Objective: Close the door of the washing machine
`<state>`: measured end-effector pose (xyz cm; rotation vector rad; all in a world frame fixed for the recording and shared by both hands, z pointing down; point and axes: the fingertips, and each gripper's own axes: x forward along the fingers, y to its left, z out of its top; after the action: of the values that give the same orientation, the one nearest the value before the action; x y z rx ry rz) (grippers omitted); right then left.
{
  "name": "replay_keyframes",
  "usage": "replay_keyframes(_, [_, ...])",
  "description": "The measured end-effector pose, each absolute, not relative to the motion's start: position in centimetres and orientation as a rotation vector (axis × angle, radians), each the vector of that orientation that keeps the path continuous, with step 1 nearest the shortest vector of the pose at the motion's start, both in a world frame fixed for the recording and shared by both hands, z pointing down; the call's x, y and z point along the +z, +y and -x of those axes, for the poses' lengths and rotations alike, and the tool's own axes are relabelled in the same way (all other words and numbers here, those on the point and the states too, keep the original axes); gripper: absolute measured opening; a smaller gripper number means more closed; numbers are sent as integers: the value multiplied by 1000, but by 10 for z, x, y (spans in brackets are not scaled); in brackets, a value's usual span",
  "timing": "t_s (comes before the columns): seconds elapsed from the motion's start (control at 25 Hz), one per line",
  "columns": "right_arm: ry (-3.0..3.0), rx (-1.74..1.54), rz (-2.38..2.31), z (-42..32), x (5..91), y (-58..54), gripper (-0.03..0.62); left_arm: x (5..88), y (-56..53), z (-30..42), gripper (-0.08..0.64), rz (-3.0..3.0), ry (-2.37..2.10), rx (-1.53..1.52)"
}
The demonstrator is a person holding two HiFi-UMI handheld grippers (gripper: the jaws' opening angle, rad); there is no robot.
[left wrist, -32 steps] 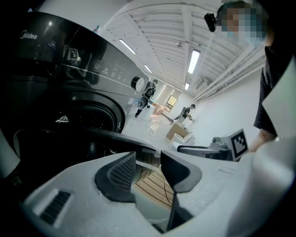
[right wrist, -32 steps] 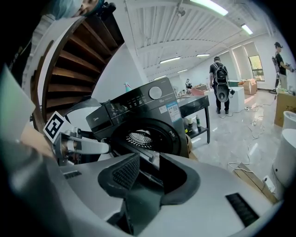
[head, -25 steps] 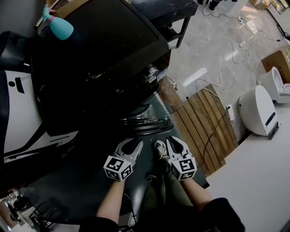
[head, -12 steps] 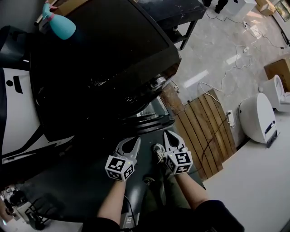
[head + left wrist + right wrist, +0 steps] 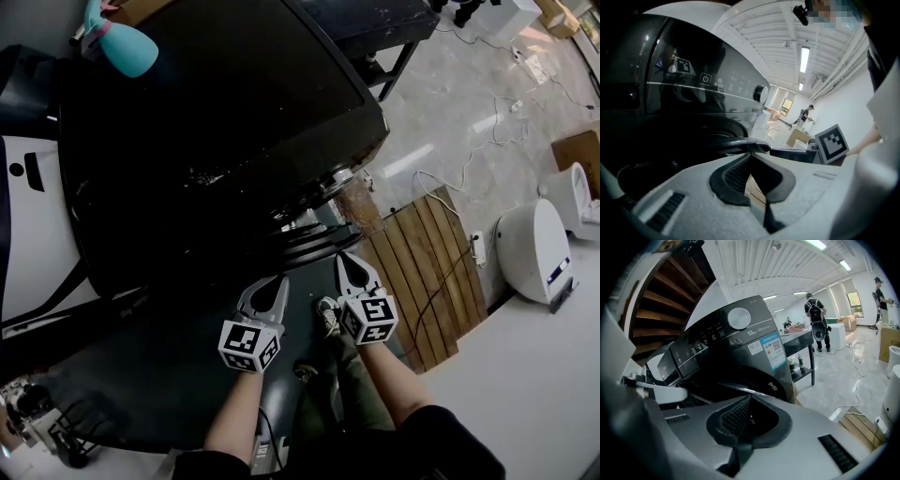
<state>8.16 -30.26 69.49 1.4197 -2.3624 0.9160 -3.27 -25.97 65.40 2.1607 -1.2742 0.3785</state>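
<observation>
From above in the head view, the black washing machine [image 5: 216, 131] has its round door [image 5: 314, 246] standing ajar at its front. My left gripper [image 5: 280, 280] is shut and empty, just short of the door. My right gripper [image 5: 344, 256] is also shut and empty, its tips beside the door's rim. In the left gripper view the shut tips [image 5: 751, 154] sit just below the door's dark rim [image 5: 740, 144], under the control panel's knob [image 5: 761, 93]. The right gripper view has its shut tips [image 5: 750, 398] in front of the door [image 5: 759, 380] and the panel's dial [image 5: 739, 318].
A teal spray bottle [image 5: 122, 47] lies on the machine's top. A wooden pallet [image 5: 422, 258], floor cables [image 5: 459, 159] and a white appliance [image 5: 534, 248] lie to the right. A black table [image 5: 375, 23] stands behind. A white-and-black machine [image 5: 37, 225] is at the left. A person [image 5: 815, 317] stands far off.
Both grippers' jaws have gone from slightly apart to shut. Both hands have moved forward towards the door, the right one further.
</observation>
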Motion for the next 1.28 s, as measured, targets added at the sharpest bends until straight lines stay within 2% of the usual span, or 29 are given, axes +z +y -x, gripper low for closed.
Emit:
replay_keyframes(0.52, [-2392, 915, -1423, -66, 693, -347, 1, 653, -256, 133, 12, -1898, -1720, 348])
replay_keyframes(0.92, [-2417, 887, -1424, -54, 691, -370, 2, 656, -253, 167, 12, -1751, -1852, 293])
replay_keyframes(1.28, [-2434, 949, -1417, -51, 693, -374, 2, 658, -255, 169, 12, -1722, -1872, 278])
